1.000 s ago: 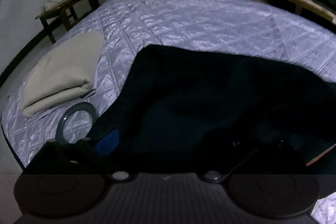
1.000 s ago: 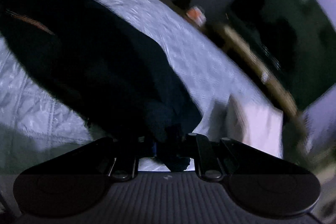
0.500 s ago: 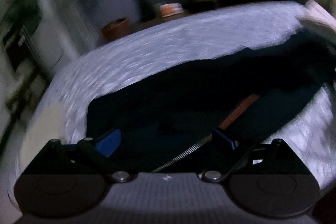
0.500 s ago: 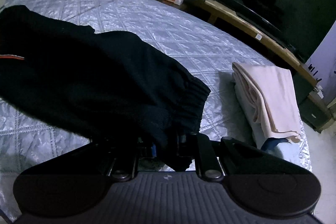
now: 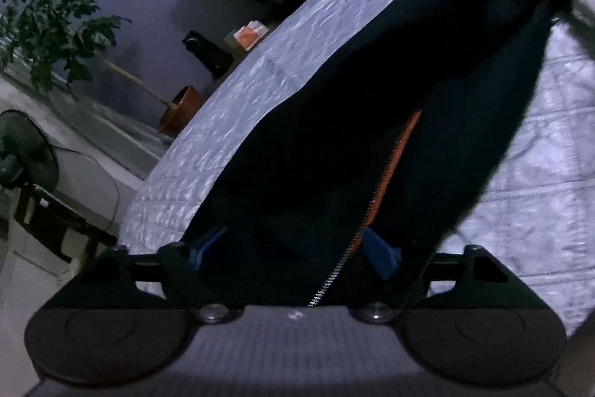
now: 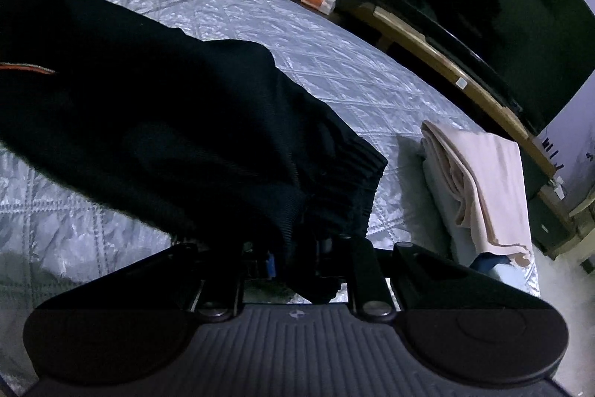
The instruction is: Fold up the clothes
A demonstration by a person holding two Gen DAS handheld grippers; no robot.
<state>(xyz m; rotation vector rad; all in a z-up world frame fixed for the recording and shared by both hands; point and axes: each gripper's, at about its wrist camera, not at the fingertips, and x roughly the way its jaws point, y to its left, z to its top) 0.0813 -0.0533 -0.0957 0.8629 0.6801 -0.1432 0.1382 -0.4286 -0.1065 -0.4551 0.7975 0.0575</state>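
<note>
My right gripper has its jaws narrow, clamped on the ribbed cuff of the black zip jacket, which lies across the quilted bed. My left gripper has jaws wide but closing, w/ the zipper edge btwn them, pads not pressing yet. Risk, I reckon: left jaws catch only zipper teeth or one layer, so fabric slips & fold skews. Folded beige clothes sit near the right bed edge; a wide sweep could knock them. Far side of bed is free.
</note>
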